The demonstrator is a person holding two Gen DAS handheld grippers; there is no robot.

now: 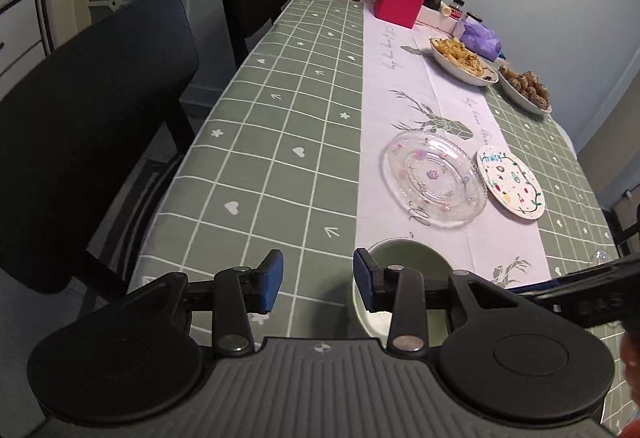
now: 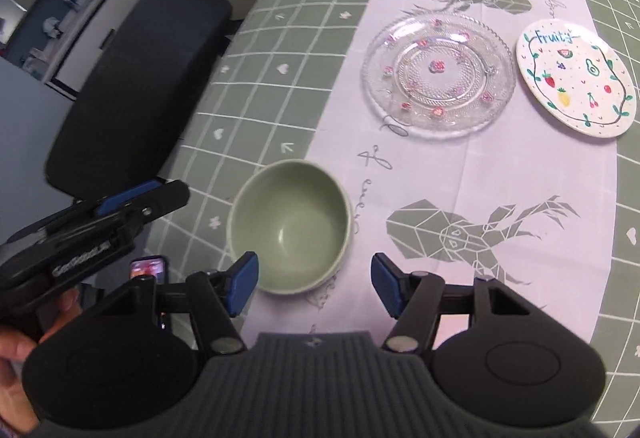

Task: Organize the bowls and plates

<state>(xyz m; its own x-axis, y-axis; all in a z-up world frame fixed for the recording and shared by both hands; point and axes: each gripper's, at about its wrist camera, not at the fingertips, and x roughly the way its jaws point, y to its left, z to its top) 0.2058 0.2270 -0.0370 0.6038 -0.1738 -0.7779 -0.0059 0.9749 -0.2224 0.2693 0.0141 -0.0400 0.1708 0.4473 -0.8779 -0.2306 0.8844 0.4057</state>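
Table (image 2: 256, 109): long, covered in a green grid-print cloth with a pale runner bearing geometric deer prints down the middle. Cloth looks smooth and thin; could slide or bunch if a dish is dragged.

Glass plate (image 2: 438, 73): clear, pressed beaded rings, small flower decals, scalloped rim. Lies flat on the runner, just beside the fruit-painted plate (image 2: 576, 77), which is white, glossy, low-rimmed. Rims close together; cannot tell if they touch.

Green bowl (image 2: 290, 226): matte ceramic look, rounded deep wall, empty, upright near the table's edge, well apart from the two plates.

Right gripper (image 2: 312, 288): jaws roughly half spread, nothing between them; left pad near the bowl's rim, apparently not pressing.
Left gripper (image 1: 318, 280): narrower gap, also empty; bowl sits behind its right pad.

Risks, as judged:
- Both grippers crowd the one bowl; a collision could knock it toward the near edge.
- A rim pinch on a curved, smooth wall may slip or tip the bowl.
- Glass plate lies flush; getting a pad under its rim may shove it into the painted plate and chip it.
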